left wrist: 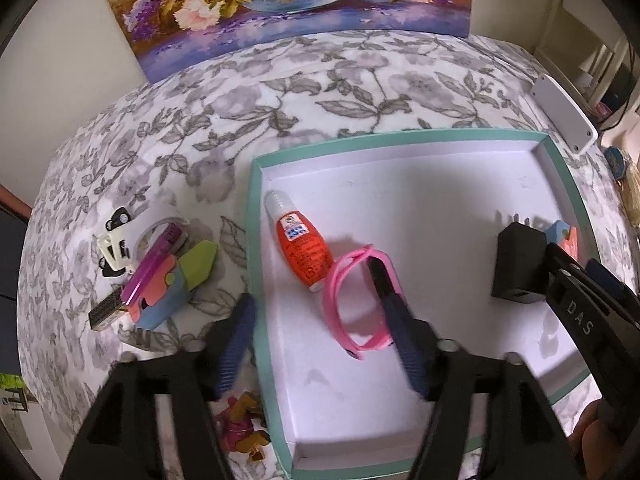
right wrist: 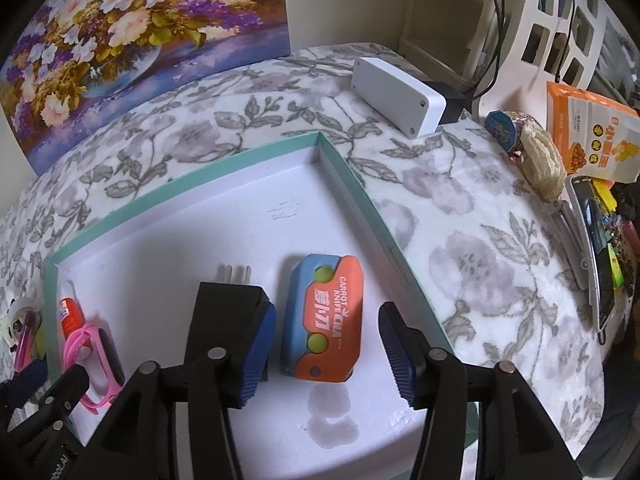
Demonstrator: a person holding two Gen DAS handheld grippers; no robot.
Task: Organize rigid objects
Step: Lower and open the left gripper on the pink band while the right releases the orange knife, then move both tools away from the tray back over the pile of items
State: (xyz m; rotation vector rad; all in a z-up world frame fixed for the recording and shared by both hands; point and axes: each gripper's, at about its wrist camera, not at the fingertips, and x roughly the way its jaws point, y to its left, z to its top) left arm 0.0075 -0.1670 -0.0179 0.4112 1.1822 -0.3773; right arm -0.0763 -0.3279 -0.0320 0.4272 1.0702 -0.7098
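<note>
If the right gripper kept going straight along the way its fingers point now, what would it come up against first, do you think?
Most likely the orange and blue carrot knife toy, lying in the teal-rimmed box directly between the right gripper's open fingers. Depth is hard to judge, so the pads might reach the box floor beside it instead.

Both the left gripper (left wrist: 316,320) and the right gripper (right wrist: 326,342) have black angular frames, ribbed dark-blue finger pads (right wrist: 260,344), round silver screws (right wrist: 218,354) and white lettering on the black.

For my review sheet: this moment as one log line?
left gripper open over pink band | right gripper open around carrot knife | both in tray
</note>
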